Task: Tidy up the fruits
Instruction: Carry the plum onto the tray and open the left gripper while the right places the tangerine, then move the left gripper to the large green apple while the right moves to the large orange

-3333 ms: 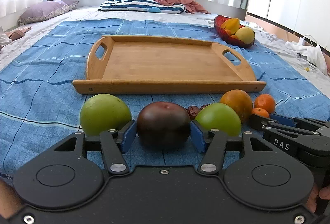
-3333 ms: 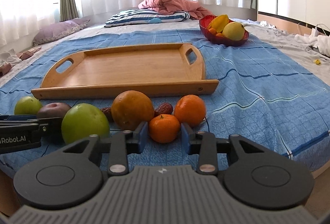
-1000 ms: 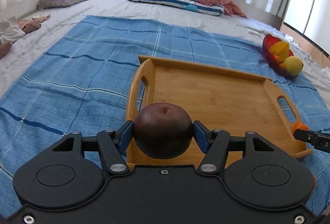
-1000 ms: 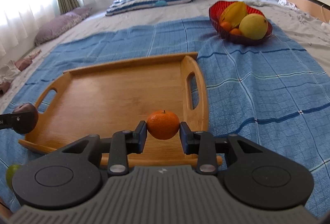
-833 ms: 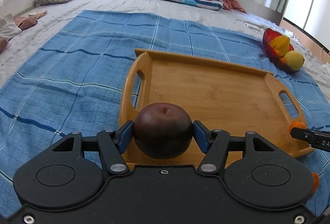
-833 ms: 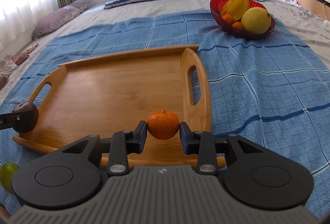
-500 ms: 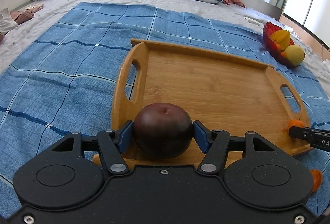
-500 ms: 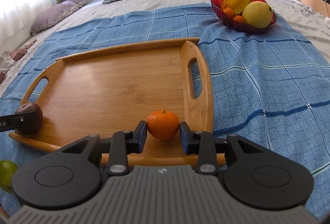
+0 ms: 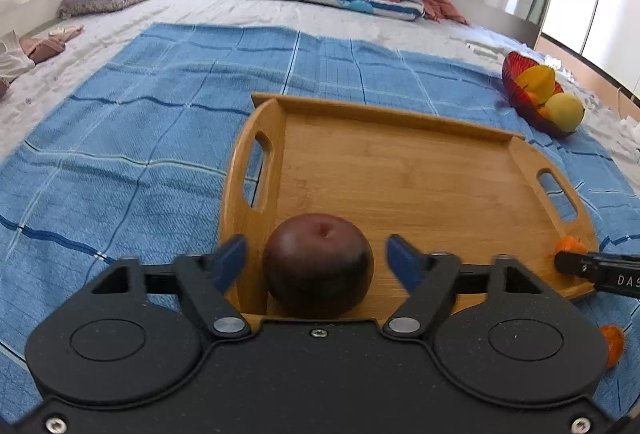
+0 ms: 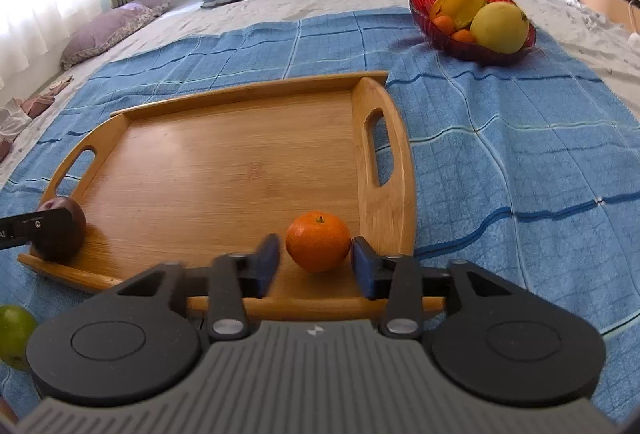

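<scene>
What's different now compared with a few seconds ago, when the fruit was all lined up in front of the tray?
Both grippers carried fruit forward onto the wooden tray and have just opened. The left gripper let go of the dark plum at the tray's near left corner; the right gripper released the small orange at the near right corner. The tray and red fruit bowl stayed put.

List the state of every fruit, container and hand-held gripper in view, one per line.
left hand-held gripper: open, jaws clear of the fruit.
right hand-held gripper: open.
dark plum: resting in the tray's near left corner.
mandarin: upright in the tray's near right corner.
wooden tray: flat on the blanket.
red bowl: holding fruit.
</scene>
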Available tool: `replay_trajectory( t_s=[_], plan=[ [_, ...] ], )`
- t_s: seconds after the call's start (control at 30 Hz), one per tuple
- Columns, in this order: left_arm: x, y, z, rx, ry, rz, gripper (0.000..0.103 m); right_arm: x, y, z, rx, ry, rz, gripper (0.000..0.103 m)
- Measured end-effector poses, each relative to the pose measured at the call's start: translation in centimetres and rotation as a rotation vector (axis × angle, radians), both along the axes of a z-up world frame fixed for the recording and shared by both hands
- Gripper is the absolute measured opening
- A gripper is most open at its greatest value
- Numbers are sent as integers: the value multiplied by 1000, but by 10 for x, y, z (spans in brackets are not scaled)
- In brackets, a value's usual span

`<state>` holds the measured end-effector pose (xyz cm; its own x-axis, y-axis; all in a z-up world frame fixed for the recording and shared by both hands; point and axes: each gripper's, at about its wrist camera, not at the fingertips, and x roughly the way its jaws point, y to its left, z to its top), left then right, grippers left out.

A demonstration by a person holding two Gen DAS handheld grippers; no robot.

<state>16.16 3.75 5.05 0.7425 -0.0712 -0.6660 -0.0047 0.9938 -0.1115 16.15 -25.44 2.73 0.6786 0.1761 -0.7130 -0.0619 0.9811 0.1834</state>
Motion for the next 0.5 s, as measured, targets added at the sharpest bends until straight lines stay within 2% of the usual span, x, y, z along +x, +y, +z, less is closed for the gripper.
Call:
replay_trajectory(
  t_s=[0.1, 0.2, 0.33, 0.5],
  plan=[
    [-10, 1, 2, -9, -20, -21, 90, -6, -3, 0, 40, -17, 15, 78],
    [-28, 0, 5, -3, -61, -34, 96, -17, -2, 2, 30, -57, 23, 86],
    [-55, -2, 7, 8, -128, -67, 102, -35, 1, 5, -8, -123, 28, 89],
    [-83, -6, 3, 15, -165, -97, 103, -58, 2, 2, -42, -202, 1, 90]
  ],
)
